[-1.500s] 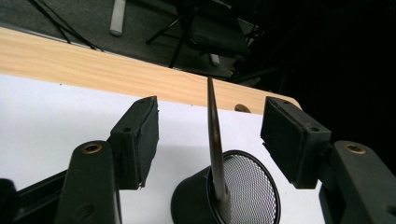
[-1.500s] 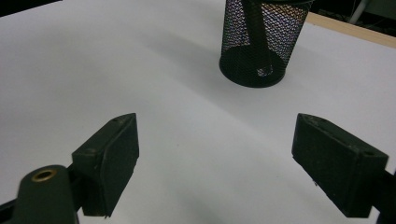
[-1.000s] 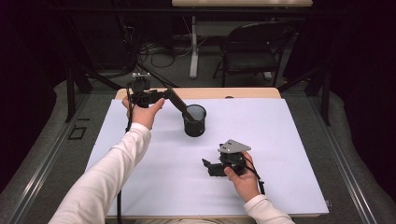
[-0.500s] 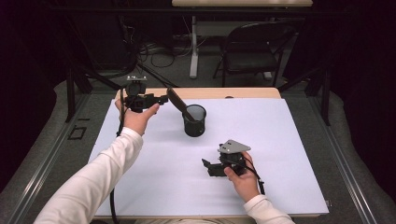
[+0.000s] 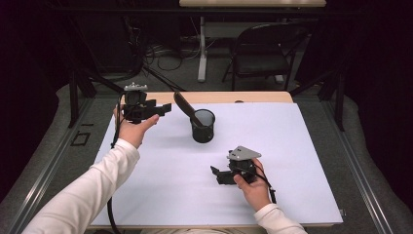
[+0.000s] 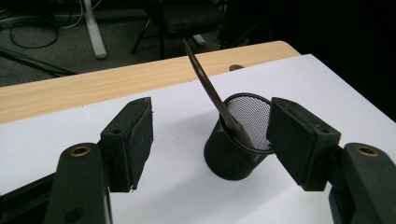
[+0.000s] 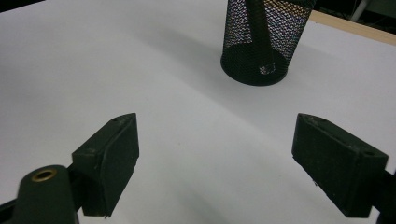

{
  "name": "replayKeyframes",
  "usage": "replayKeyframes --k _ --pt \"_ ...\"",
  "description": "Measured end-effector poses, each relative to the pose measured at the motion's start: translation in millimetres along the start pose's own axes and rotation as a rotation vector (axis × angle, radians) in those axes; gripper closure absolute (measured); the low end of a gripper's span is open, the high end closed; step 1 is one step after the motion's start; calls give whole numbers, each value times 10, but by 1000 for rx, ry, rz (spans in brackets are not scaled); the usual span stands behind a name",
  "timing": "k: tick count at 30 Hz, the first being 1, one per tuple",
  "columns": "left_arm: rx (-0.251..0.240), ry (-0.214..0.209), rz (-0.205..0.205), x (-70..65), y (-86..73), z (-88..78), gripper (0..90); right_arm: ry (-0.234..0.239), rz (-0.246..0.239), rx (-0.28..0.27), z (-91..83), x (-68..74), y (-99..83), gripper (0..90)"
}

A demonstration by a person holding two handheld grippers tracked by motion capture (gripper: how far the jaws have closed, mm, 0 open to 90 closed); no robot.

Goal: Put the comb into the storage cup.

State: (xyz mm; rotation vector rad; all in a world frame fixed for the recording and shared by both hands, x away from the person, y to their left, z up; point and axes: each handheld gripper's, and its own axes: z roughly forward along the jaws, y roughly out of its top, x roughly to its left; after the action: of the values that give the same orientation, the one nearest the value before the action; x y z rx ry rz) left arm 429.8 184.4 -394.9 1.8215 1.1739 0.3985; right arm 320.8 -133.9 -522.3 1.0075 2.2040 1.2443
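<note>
A black mesh cup (image 5: 203, 126) stands on the white sheet, a little behind the middle. A dark long-handled utensil (image 5: 183, 104) leans in it, handle up and to the left. My left gripper (image 5: 167, 108) is held above the sheet's far left, pointing right at the handle and apart from it. Its jaws have just been opening and nothing is between them. In the left gripper view the cup (image 6: 236, 149) and the utensil (image 6: 201, 77) lie beyond the open left gripper (image 6: 210, 112). My right gripper (image 5: 216, 175) rests open at the front right, and the cup (image 7: 264, 42) stands ahead of it (image 7: 215, 128).
The white sheet (image 5: 292, 161) covers most of the wooden table (image 5: 253, 97), whose bare edge shows at the back. Beyond the table stand a dark chair (image 5: 260, 48) and a white desk leg (image 5: 202, 48) among floor cables. Metal rails run along both table sides.
My left gripper has drawn back to the left, away from the utensil's handle, and its jaws stand wider. The utensil stays leaning in the cup. The right hand has kept still.
</note>
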Motion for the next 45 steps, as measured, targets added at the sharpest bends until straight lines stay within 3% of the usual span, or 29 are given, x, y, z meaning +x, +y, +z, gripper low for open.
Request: replayKeyframes --k 4,10,23,32,35,45 --pt "-6 -22 35 -4 -46 -45 320 0 0 2 2 7 0 147" --pt "20 -66 17 -26 -100 -80 289 -2 -1 0 0 5 2 147" --pt "31 -111 64 -77 -182 -161 164 -6 0 -5 -13 -2 8 147" --pt "36 -162 104 -151 -251 -219 161 -9 1 -5 -16 -7 9 147" --pt "48 -155 111 -167 -271 -226 161 -7 1 -6 -16 -10 8 147" --pt "53 -188 126 -199 -354 -271 161 -12 7 -12 -37 -34 15 147"
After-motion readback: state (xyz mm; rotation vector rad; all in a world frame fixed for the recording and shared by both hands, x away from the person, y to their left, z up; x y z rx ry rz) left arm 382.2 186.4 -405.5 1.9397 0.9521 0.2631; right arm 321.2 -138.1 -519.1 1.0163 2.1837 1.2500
